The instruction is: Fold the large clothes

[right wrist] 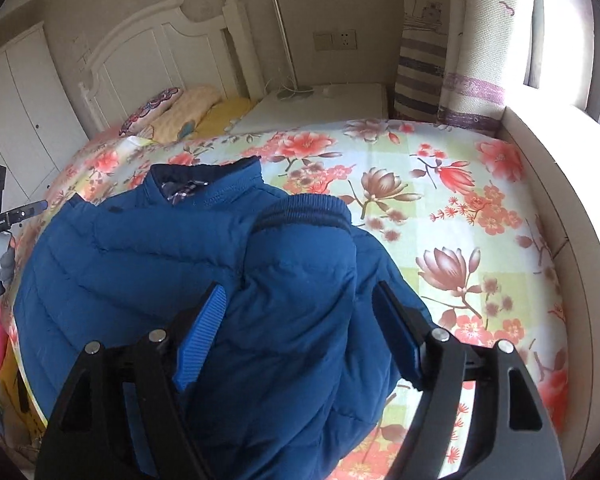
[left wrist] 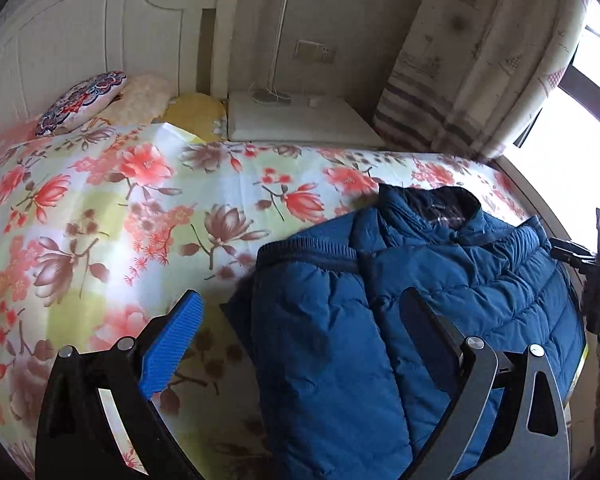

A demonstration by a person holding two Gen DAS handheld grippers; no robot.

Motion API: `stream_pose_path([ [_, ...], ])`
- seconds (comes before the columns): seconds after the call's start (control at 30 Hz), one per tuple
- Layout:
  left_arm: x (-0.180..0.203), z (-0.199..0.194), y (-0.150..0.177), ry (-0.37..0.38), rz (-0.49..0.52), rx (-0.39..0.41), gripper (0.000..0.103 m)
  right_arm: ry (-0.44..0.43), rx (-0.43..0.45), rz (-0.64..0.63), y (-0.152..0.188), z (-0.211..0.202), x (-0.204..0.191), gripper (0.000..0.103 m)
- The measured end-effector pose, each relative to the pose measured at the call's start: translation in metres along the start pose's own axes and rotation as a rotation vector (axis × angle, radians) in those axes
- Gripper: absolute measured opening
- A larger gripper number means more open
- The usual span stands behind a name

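Note:
A blue padded jacket lies on the floral bed sheet, collar at the far end showing plaid lining. A sleeve with a dark ribbed cuff is folded over its body. My left gripper hovers open over the jacket's left edge; its blue pad is above the sheet, the other finger above the jacket. My right gripper stands open astride the folded sleeve, and the pads do not press on it.
Pillows lie by the white headboard. A white nightstand with a lamp stands beyond the bed, beside a curtain. A pale ledge runs along the bed's right side. Floral sheet lies bare left of the jacket.

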State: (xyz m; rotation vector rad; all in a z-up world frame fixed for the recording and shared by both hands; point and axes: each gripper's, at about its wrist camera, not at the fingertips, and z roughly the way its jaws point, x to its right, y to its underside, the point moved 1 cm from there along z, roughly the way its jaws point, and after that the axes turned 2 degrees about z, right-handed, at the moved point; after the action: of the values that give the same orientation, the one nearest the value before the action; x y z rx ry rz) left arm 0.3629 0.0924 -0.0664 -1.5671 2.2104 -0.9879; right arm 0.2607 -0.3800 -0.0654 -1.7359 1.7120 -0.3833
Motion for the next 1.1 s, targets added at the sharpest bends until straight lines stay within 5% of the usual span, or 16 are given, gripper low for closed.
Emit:
stream_pose_path([
  [0.13,-0.003,0.02,0.002,0.059,-0.041,-0.021,0.095,-0.023,0.003,0.01,0.0,0.01,0.0,0.076],
  [0.33,-0.001,0.055,0.005,0.025,-0.033,-0.1,0.096,-0.056,-0.006,0.056,0.005,0.018,0.005,0.076],
  [0.43,-0.007,0.058,0.006,0.061,-0.068,-0.078,0.094,-0.073,0.002,0.073,0.007,0.019,0.007,0.075],
  [0.5,-0.009,0.048,0.007,0.072,-0.09,-0.01,0.043,-0.063,0.041,0.049,0.008,0.012,0.003,0.038],
  [0.57,-0.009,0.026,0.009,0.074,-0.105,0.076,0.021,-0.047,0.104,-0.015,0.01,-0.008,-0.011,0.011],
  [0.73,0.022,-0.049,0.016,0.1,-0.03,0.232,0.016,-0.027,0.268,-0.127,0.006,-0.086,-0.049,0.006],
  [0.83,0.022,-0.071,-0.018,0.121,-0.056,0.251,0.016,-0.044,0.313,-0.081,-0.035,-0.107,-0.045,0.005],
  [0.97,0.012,-0.033,-0.087,0.016,-0.105,0.188,0.017,0.059,0.226,0.026,-0.088,-0.054,-0.022,0.006],
  [1.1,0.004,0.064,-0.094,-0.122,-0.129,0.029,0.017,0.142,0.025,0.135,-0.079,0.042,0.006,0.006],
])
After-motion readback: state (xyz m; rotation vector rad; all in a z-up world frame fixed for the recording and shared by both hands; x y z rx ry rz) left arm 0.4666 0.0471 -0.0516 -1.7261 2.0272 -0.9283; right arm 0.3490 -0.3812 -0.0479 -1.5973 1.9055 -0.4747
